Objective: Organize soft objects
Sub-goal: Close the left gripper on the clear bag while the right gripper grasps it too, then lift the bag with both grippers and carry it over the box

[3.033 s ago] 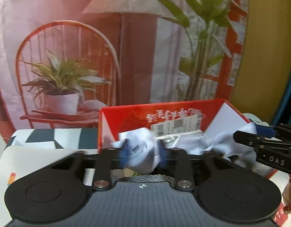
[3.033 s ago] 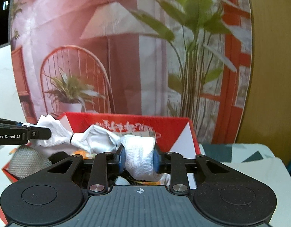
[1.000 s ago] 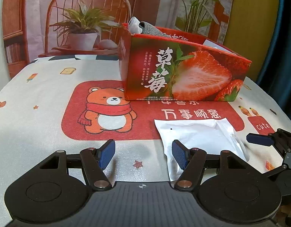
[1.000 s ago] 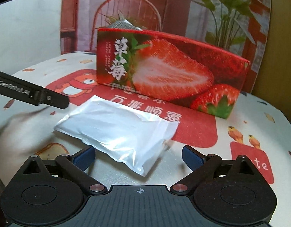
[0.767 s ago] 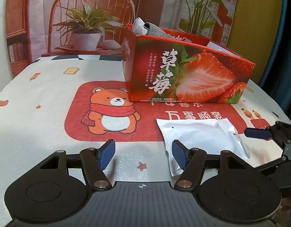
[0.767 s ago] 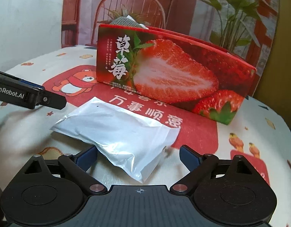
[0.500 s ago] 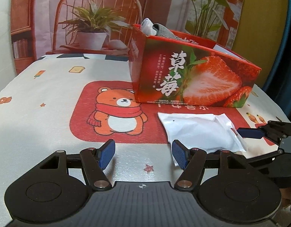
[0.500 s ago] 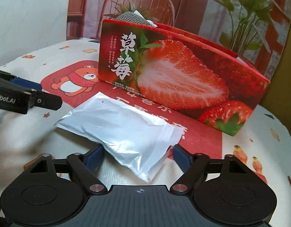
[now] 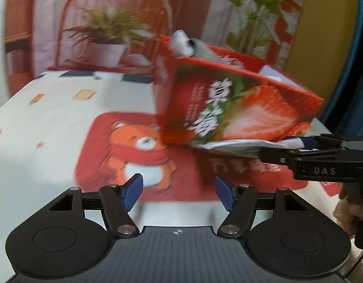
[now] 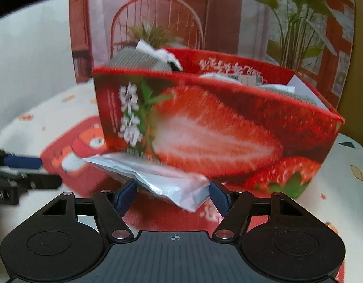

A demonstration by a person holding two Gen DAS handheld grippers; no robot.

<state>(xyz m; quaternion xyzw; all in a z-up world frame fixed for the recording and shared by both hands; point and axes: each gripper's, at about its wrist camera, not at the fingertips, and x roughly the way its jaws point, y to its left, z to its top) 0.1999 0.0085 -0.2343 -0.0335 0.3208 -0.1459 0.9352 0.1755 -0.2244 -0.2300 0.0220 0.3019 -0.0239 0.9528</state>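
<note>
A white plastic pouch [image 10: 162,179] is gripped between the blue pads of my right gripper [image 10: 172,195] and held off the table in front of the red strawberry box [image 10: 216,127]. From the left wrist view the pouch [image 9: 231,147] hangs level by the box [image 9: 228,108], with the right gripper [image 9: 306,146] closed on its right end. My left gripper [image 9: 179,191] is open and empty above the bear mat [image 9: 143,151]. Grey and white rolled cloths [image 10: 143,59] stick out of the box.
The tablecloth [image 9: 51,118] with small prints covers the round table. A printed backdrop with a chair and plants [image 9: 110,28] stands behind the box. My left gripper also shows at the left edge of the right wrist view [image 10: 21,172].
My right gripper has shut on the pouch and lifted it off the table toward the box. My left gripper has stayed open and empty; both views have moved closer to the box.
</note>
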